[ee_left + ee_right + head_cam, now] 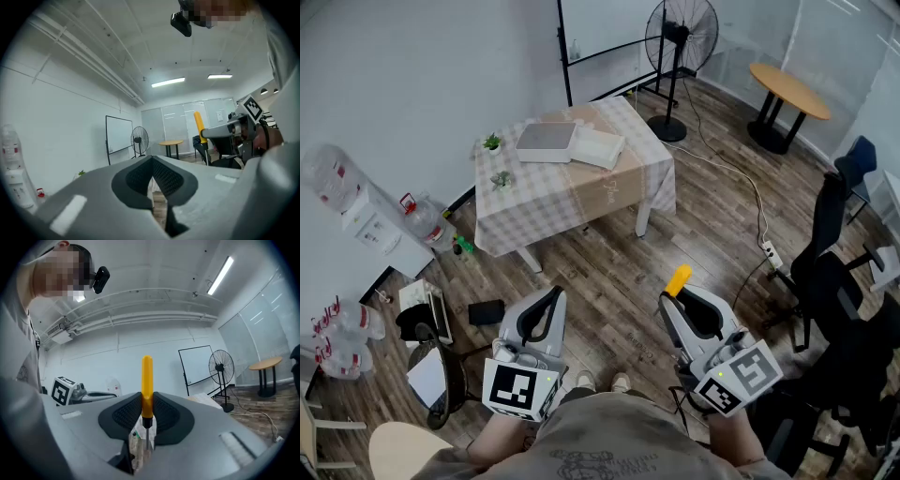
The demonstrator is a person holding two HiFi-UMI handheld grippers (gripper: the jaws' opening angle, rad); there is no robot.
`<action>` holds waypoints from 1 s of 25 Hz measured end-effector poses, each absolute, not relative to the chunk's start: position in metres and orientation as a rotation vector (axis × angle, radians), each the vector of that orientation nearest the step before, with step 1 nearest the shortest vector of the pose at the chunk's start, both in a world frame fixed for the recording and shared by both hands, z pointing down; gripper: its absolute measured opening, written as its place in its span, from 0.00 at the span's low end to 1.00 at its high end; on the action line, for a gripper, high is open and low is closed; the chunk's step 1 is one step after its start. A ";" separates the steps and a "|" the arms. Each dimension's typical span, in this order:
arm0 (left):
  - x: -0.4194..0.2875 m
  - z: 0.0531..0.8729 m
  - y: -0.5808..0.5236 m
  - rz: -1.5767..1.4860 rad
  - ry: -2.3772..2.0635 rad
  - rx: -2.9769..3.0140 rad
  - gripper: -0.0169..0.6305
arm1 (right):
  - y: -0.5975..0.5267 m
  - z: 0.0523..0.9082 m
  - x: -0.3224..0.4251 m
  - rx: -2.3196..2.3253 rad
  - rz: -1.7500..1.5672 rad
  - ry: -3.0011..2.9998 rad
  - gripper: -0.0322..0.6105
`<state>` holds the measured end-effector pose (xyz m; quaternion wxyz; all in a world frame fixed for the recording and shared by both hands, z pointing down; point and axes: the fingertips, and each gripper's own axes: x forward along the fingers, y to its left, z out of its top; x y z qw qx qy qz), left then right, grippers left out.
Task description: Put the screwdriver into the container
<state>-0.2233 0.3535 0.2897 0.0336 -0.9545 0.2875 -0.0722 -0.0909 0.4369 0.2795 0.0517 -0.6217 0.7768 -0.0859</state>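
1. The fingers of the right gripper (146,420) pinch the screwdriver (147,380) at the lower end of its yellow handle. The handle stands upright above them, the metal shaft below.
2. The fingers of the left gripper (152,176) are pressed together with nothing between them.
3. In the head view both grippers sit at lower centre, over the wooden floor (609,272).
4. The cloth-covered surface (581,192) stands at upper centre, well apart from the screwdriver.
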 end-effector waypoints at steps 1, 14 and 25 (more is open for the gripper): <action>-0.224 0.290 0.354 -0.222 0.886 -2.935 0.03 | 0.437 0.279 -0.091 -1.888 -0.261 2.359 0.20; -0.221 0.303 0.361 -0.251 0.903 -2.956 0.03 | 0.445 0.291 -0.082 -1.889 -0.319 2.345 0.21; -0.210 0.298 0.353 -0.238 0.899 -2.944 0.03 | 0.438 0.297 -0.071 -1.906 -0.341 2.341 0.21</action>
